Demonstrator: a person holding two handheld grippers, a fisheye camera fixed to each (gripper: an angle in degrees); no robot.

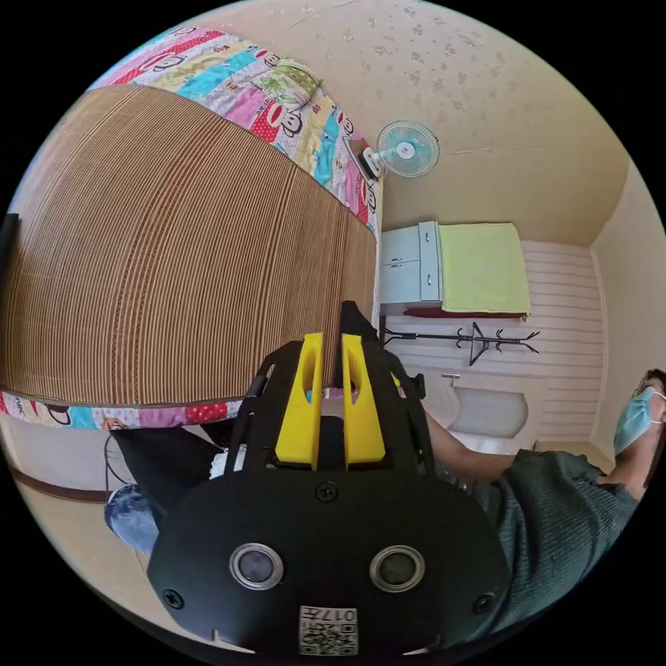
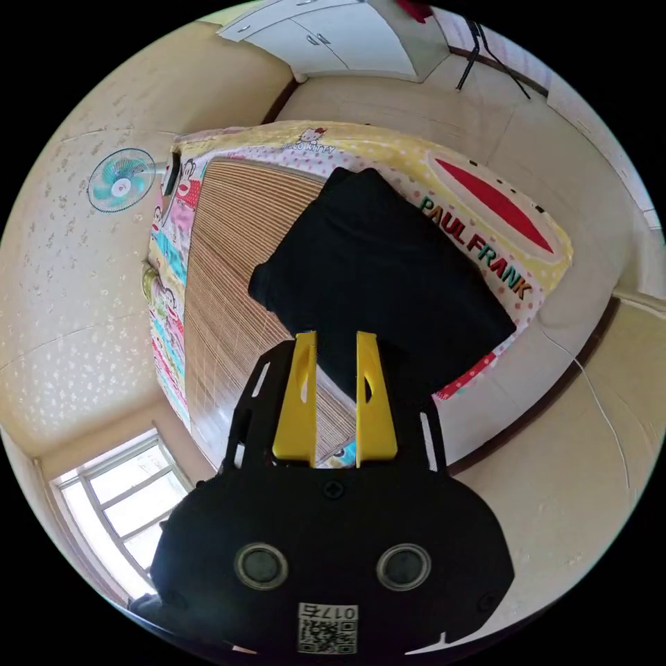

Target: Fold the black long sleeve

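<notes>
The left gripper (image 1: 331,340) pinches a point of the black long sleeve (image 2: 378,284) between nearly closed jaws. The right gripper (image 2: 336,336) is slightly open; the garment lies just ahead on the bed (image 2: 485,208).

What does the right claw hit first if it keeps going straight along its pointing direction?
Most likely the folded black long sleeve garment lying on the striped bamboo bed mat. The right claw, jaws slightly apart, points right at its near edge, though the depth between them is unclear.

Bamboo mat (image 1: 173,263) bare — black long sleeve (image 2: 378,277) at corner
</notes>
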